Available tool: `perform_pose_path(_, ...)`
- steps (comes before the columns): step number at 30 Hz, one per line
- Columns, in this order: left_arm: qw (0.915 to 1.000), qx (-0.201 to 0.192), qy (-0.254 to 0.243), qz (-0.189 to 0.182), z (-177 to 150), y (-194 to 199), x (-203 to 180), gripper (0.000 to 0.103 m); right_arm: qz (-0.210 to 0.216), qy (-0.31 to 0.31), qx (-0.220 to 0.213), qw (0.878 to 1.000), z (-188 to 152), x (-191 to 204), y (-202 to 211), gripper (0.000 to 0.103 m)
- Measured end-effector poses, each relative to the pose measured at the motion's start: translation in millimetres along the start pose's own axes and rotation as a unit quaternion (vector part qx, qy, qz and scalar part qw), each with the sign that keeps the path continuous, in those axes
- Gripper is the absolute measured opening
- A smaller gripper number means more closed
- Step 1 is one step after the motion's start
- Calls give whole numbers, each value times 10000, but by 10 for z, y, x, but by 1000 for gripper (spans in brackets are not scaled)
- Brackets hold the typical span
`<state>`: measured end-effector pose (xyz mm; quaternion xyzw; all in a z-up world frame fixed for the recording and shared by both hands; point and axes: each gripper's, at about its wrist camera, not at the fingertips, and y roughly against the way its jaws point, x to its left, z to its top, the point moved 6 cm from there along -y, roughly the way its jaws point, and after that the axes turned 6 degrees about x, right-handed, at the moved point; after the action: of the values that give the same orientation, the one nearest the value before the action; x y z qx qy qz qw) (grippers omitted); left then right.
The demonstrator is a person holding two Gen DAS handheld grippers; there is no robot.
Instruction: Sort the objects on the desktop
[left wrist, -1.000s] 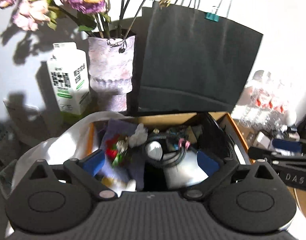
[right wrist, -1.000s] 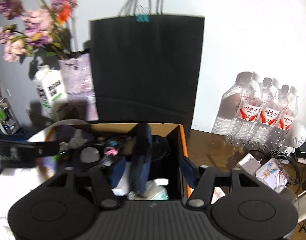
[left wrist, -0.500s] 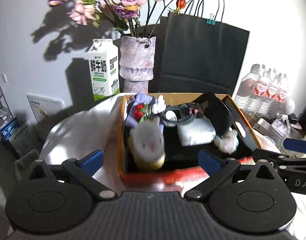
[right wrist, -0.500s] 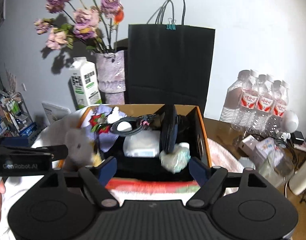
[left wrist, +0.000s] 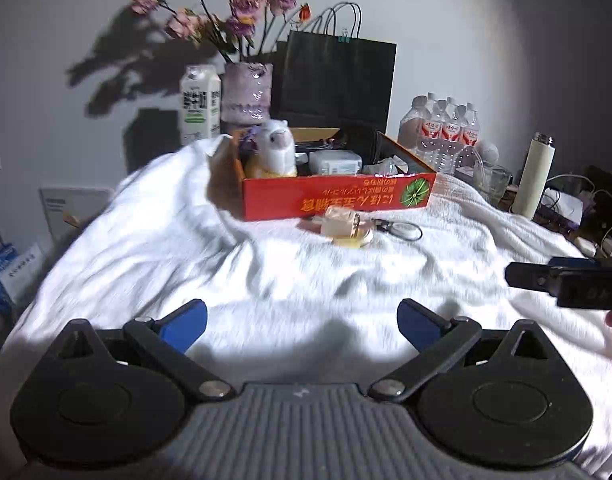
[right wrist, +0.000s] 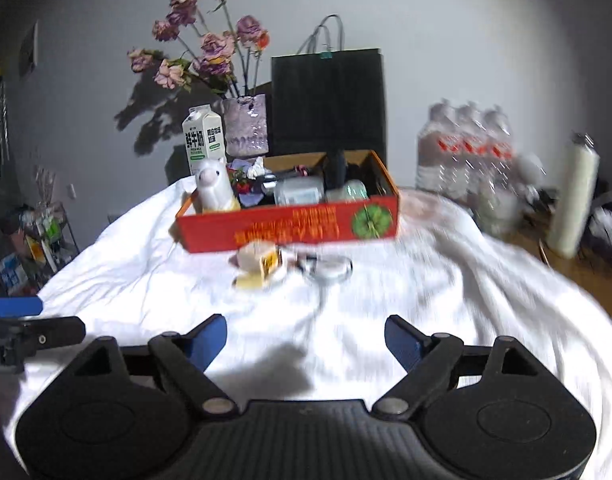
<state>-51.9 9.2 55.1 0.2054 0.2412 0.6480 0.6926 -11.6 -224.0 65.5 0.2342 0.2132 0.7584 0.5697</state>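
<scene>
A red cardboard box (left wrist: 337,196) (right wrist: 290,224) stands on the white cloth at the far middle, holding a white plush alpaca (left wrist: 274,148) (right wrist: 213,186), a white adapter and other small items. In front of the box lie a small pale yellow item (left wrist: 345,228) (right wrist: 260,266) and a wire ring (left wrist: 401,231) (right wrist: 325,268). My left gripper (left wrist: 302,320) is open and empty above the near cloth, well short of the box. My right gripper (right wrist: 306,338) is beside it, its jaws opening with nothing between them.
Behind the box stand a milk carton (left wrist: 200,104), a vase of dried flowers (left wrist: 248,92) and a black paper bag (left wrist: 337,80). Water bottles (left wrist: 445,132), a glass (left wrist: 491,180), a white flask (left wrist: 535,176) and cables crowd the right side. The cloth (left wrist: 166,248) is wrinkled.
Both grippers have pulled back from over the box to the near cloth, so the box now sits far ahead. The right jaws stand wider. The alpaca sits in the box's left corner.
</scene>
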Motion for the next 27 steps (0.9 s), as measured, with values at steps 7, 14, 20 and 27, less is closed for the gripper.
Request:
perform_pose_path(7,9999,47,53,-116,-134,40,-50,103,38,-77,-59,9999,-416,102,262,87)
perform_pose_path(14,9997,162,-14,-162,-93,-281,-111,103,-88,-70,-74,9999,-343,22,59,85)
perform_pose_path(20,9992,-107,-220,-303,274,-626,-205,97,-111,-18,81,9999,-172,-76,-277,78)
perform_pose_path(27,9970,256,-262,-680,661,-1465,-334,71,-73,18,139,9999,256,-258,-816,58)
